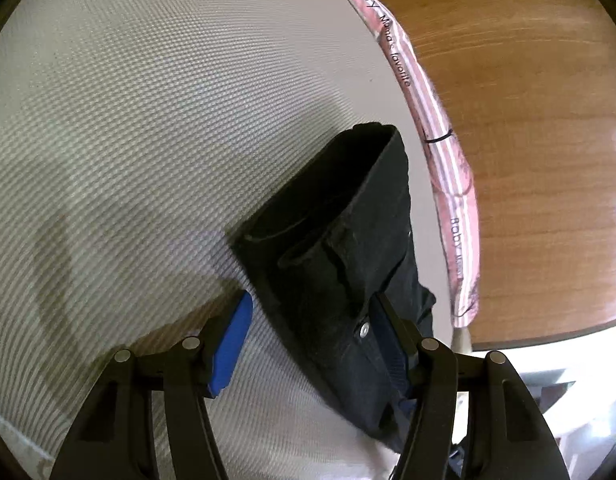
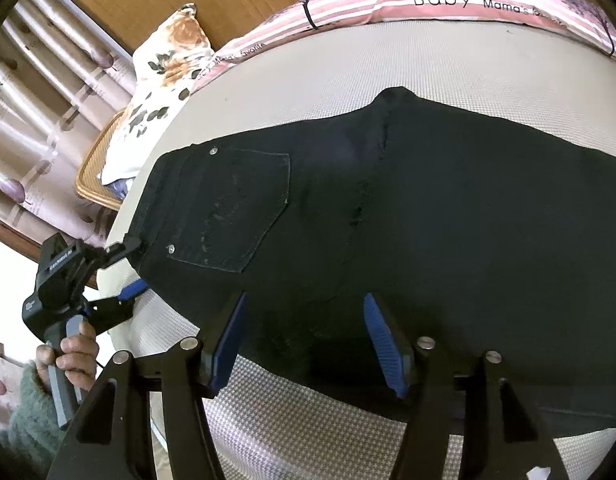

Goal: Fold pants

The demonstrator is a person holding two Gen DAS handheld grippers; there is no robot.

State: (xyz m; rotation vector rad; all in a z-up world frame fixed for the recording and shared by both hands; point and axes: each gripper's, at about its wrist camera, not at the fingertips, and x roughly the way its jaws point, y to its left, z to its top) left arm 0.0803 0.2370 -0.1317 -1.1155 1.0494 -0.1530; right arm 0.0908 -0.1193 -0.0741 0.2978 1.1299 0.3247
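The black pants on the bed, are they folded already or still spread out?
Partly folded: the black pants lie flat, one back pocket up, legs stacked together; not yet folded across their length.

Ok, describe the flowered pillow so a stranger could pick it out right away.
Start at the pale woven mattress where the black pants lie. Follow the pink striped "Baby" bedding along its far edge to the corner. The pillow sits there, white with orange roses and dark leaves, the only floral piece.

Pants legs run off the right-wrist view's right edge; left tool's contact with the waistband is indiscernible.
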